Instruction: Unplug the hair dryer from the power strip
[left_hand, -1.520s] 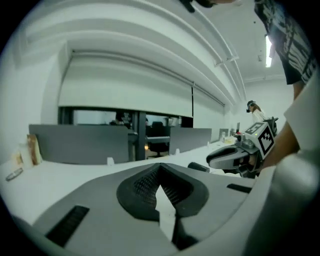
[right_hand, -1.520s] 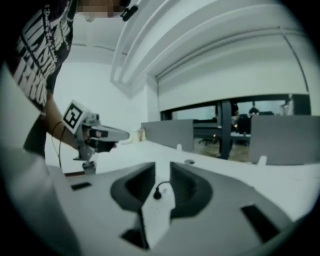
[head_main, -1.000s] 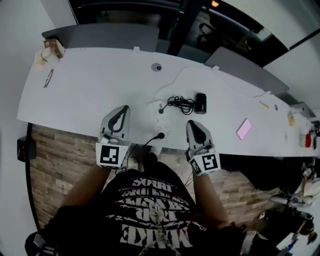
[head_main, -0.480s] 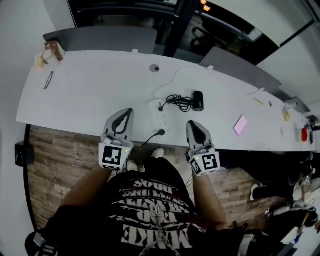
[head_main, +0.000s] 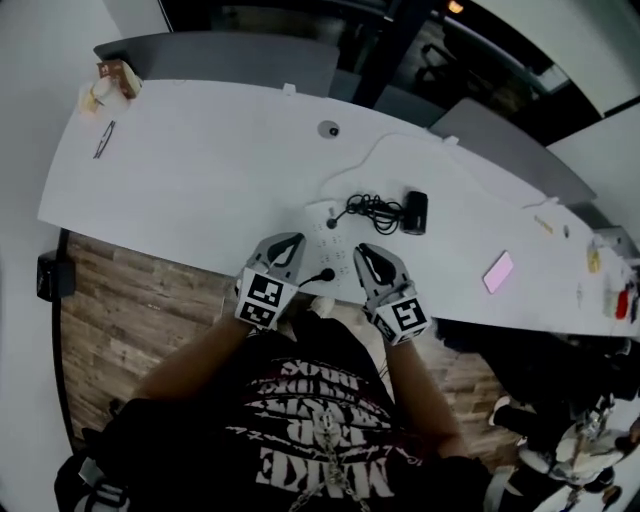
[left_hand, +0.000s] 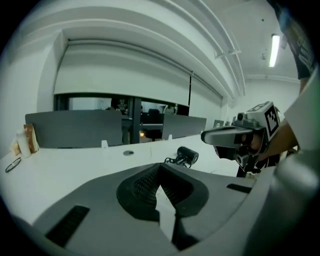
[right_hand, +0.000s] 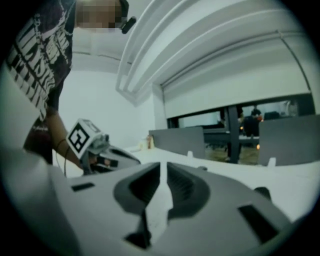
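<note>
**Power strip** (head_main: 326, 238): white and elongated, lying flat near the front edge of the white table (head_main: 200, 170), with its long axis running from the near edge toward the far side.

**Hair dryer** (head_main: 416, 212): small and black, resting on the tabletop to the right of the strip's far end, apart from it.

**Cord** (head_main: 376, 209): black, bunched in loose loops between the dryer and the strip.

**Plug** (head_main: 334, 222): black, seated in a socket in the far part of the strip, not yet pulled out.

**Second black cable end** (head_main: 324, 273): sits at the strip's near end, and its lead trails off over the table edge.
</note>
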